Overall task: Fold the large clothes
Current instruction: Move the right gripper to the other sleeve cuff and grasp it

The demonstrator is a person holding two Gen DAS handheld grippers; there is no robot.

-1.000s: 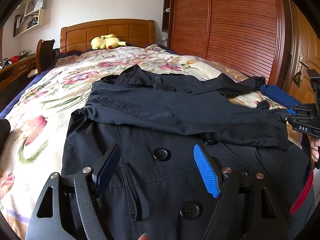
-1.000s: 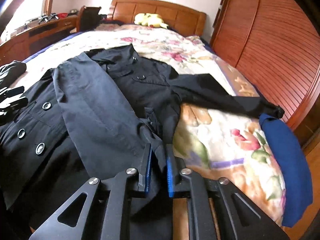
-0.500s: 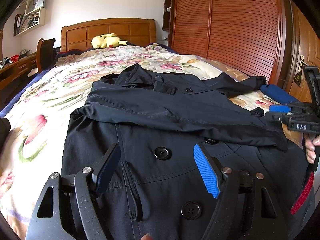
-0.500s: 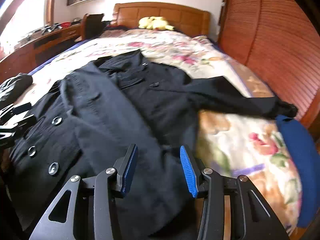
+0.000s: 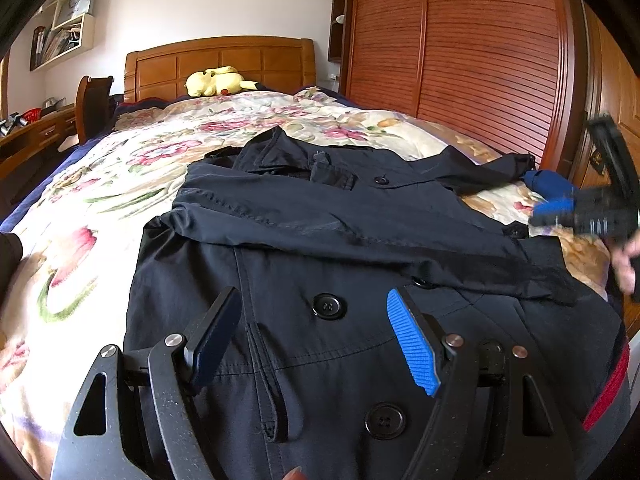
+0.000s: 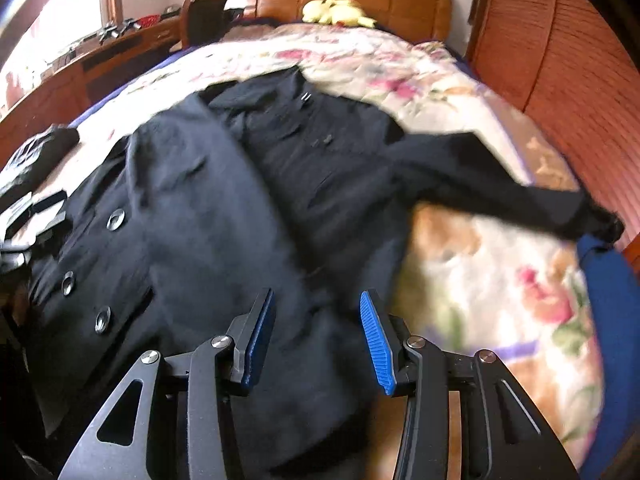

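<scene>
Right claw (image 6: pixel 316 336), jaws just spread and seemingly empty in the blur, hangs above the dark coat (image 6: pixel 192 216) on the bed (image 6: pixel 480 280); left claw (image 5: pixel 316 340) hovers wide open over its buttons.

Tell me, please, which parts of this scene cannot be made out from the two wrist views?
- Black double-breasted coat: its hem is cut off by the bottom edge in both views.
- Right claw: motion-blurred at the left wrist view's right edge.
- Coat's outstretched sleeve: cuff detail is smeared by blur in the right wrist view.
- Wall shelf: contents too small.
</scene>
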